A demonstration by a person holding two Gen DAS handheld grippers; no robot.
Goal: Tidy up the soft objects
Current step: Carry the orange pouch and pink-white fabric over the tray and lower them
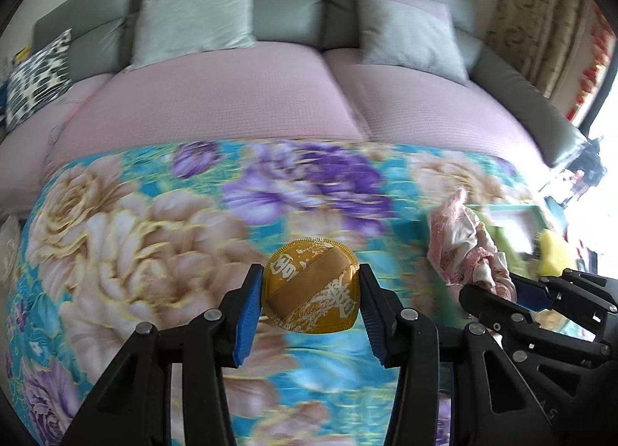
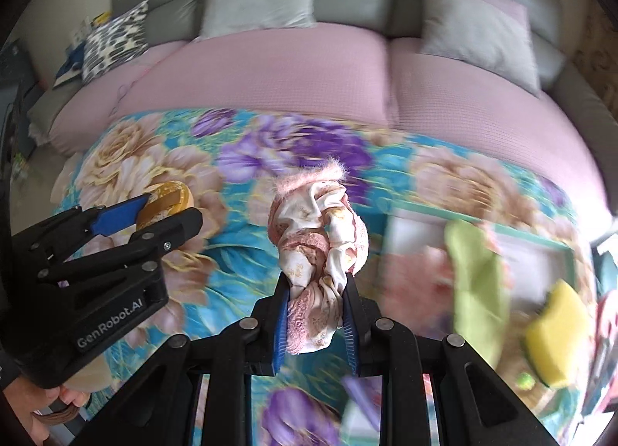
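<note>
My left gripper (image 1: pixel 312 293) is shut on a round golden-yellow beanbag pouch (image 1: pixel 312 287) with white characters and holds it above the floral blanket (image 1: pixel 154 214). It also shows in the right wrist view (image 2: pixel 166 202) at the left. My right gripper (image 2: pixel 316 311) is shut on a crumpled pink and white cloth (image 2: pixel 320 237), held up over the blanket. That cloth also shows at the right of the left wrist view (image 1: pixel 467 245).
A grey sofa bed with a pink cover (image 1: pixel 231 90) carries two grey cushions (image 1: pixel 197 9) and a black-and-white patterned cushion (image 1: pixel 36 75). At the right a teal-rimmed tray (image 2: pixel 540 241) holds a green cloth (image 2: pixel 479 276) and a yellow sponge (image 2: pixel 560 334).
</note>
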